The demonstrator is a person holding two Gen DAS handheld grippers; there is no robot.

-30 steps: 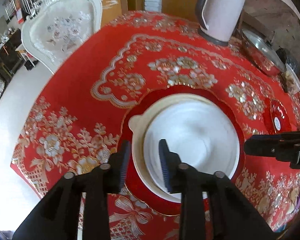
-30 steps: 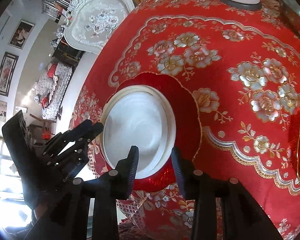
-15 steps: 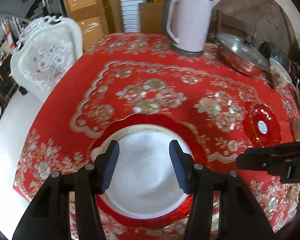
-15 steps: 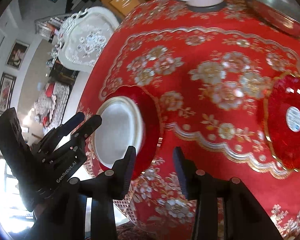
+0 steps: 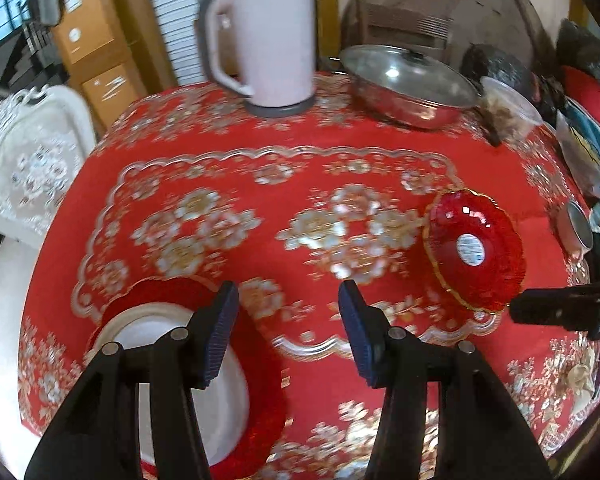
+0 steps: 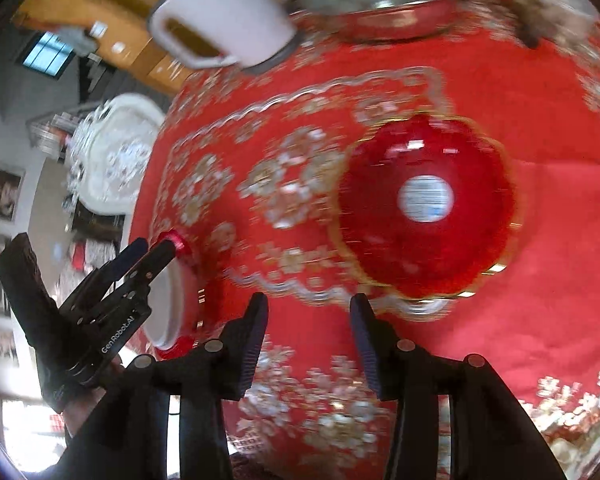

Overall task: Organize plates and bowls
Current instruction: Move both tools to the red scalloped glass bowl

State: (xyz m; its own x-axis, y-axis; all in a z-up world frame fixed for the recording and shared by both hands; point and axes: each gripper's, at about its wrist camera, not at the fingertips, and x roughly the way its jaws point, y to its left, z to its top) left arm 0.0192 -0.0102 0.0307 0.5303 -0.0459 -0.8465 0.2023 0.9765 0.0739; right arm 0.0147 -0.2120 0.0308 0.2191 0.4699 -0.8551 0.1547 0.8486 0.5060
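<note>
A white plate (image 5: 224, 412) lies in a cream dish on a red plate (image 5: 266, 396) at the table's near left. My left gripper (image 5: 288, 336) hovers open just right of that stack, its left finger over the white plate, nothing between the jaws. A red scalloped glass bowl (image 5: 474, 250) with a gold rim and a white sticker sits to the right. My right gripper (image 6: 310, 336) is open and empty, just short of the red bowl (image 6: 424, 208). The right wrist view shows the left gripper (image 6: 156, 250) over the stack (image 6: 168, 308).
At the table's far side stand a pale kettle (image 5: 264, 40) and a steel pan with a glass lid (image 5: 408, 80). A plastic tub (image 5: 508, 108) and a small metal cup (image 5: 578, 226) crowd the right edge. A white chair (image 5: 28, 160) stands left of the red tablecloth (image 5: 340, 152).
Both grippers have drawn away from the plate stack and swung right. The left jaws opened wider. The red bowl now sits ahead of the right gripper.
</note>
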